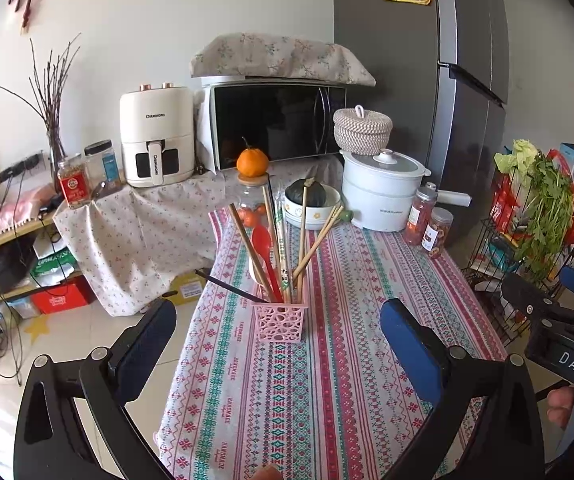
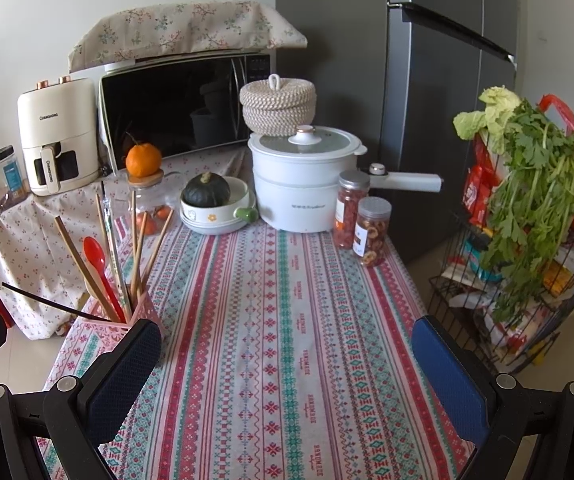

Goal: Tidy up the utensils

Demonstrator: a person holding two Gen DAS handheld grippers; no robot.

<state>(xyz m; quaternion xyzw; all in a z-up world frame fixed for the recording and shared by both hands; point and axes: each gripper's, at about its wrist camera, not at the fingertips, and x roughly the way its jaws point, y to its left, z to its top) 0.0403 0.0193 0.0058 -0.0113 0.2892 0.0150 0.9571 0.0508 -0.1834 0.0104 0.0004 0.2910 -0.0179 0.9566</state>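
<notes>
Both tongs wide open, empty — left tongs (image 1: pixel 277 328) | right tongs (image 2: pixel 287 344) | pink basket (image 1: pixel 281 322) between left fingers

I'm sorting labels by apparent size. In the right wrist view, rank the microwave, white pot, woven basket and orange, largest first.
1. microwave
2. white pot
3. woven basket
4. orange
The pot stands nearer the camera than the basket, so their true sizes stay unsure.

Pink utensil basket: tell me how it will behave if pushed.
The pink utensil basket looks like thin perforated plastic, so probably light. Tall chopsticks and a red spoon lean outward well above its rim, so it may tip. The tablecloth might bunch beneath it.
</notes>
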